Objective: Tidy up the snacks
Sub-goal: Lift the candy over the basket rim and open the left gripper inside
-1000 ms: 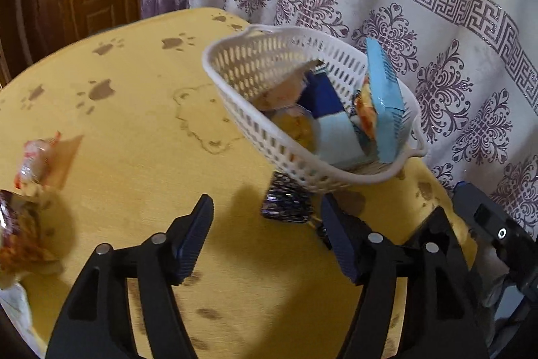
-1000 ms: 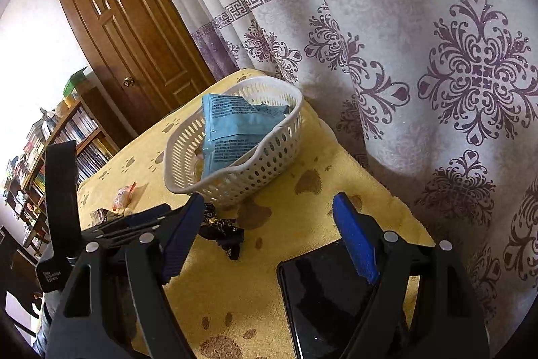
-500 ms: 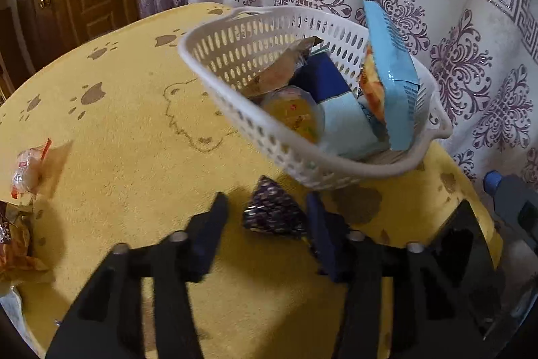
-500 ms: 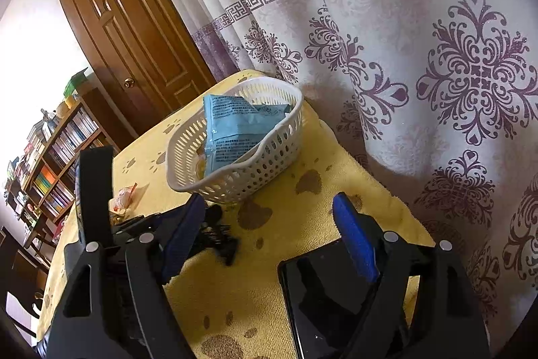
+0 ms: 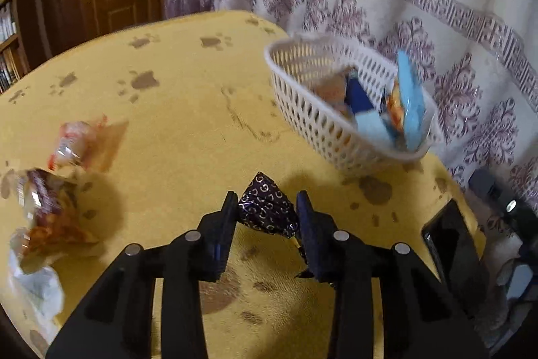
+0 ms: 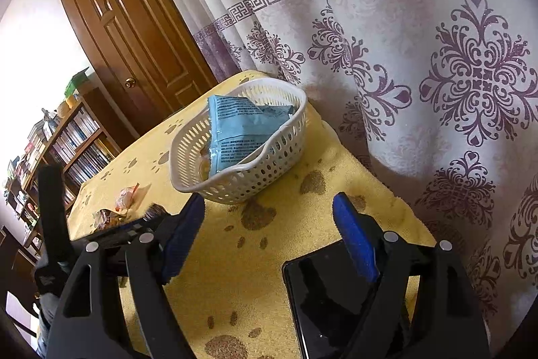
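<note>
Both wrist views look downward, sharing the basket.

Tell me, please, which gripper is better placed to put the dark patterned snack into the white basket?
The left gripper: its jaws are closing on the dark patterned snack, with the white basket just ahead. The right gripper is open and empty above the phone.
</note>
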{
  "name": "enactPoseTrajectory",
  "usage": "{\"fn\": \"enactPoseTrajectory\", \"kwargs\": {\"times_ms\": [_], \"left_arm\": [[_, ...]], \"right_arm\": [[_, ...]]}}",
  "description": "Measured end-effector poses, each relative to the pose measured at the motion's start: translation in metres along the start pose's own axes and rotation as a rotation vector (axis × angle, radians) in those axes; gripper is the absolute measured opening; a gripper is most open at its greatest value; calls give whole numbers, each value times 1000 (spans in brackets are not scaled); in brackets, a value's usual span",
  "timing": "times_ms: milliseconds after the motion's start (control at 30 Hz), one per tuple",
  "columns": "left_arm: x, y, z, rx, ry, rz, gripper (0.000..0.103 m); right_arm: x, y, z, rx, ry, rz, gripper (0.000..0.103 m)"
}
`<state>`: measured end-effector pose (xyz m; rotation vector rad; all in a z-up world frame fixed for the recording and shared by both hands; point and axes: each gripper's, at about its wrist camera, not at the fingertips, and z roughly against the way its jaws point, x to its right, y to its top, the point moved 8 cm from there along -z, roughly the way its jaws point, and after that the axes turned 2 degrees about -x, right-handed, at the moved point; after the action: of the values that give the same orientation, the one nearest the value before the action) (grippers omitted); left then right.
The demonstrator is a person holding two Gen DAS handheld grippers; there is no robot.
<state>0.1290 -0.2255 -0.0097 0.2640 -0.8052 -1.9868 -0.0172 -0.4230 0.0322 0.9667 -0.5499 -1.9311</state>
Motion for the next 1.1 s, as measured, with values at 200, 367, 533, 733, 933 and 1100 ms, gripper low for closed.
{"fn": "enactPoseTrajectory", "kwargs": {"times_ms": [200,367,533,733,933,1100], "left_arm": [[7,32,28,87,2,-13,36],[26,61,33,133,-8,-47,36],[40,87,23,172,-16,-82,36],[50,101,-7,172,-15,-109,37],[39,96,-16,161,-12,-71,70],[24,93,-8,166,-7,-36,70]], "right_arm": [[-2,1,2,5,7,-4,80],[-1,1,4,9,10,-10,80],[-1,1,4,7,14,-11,80],[0,0,1,0,10,-11,80],[0,1,1,0,5,-15,80],[-8,0,-1,-8,14,3,80]]}}
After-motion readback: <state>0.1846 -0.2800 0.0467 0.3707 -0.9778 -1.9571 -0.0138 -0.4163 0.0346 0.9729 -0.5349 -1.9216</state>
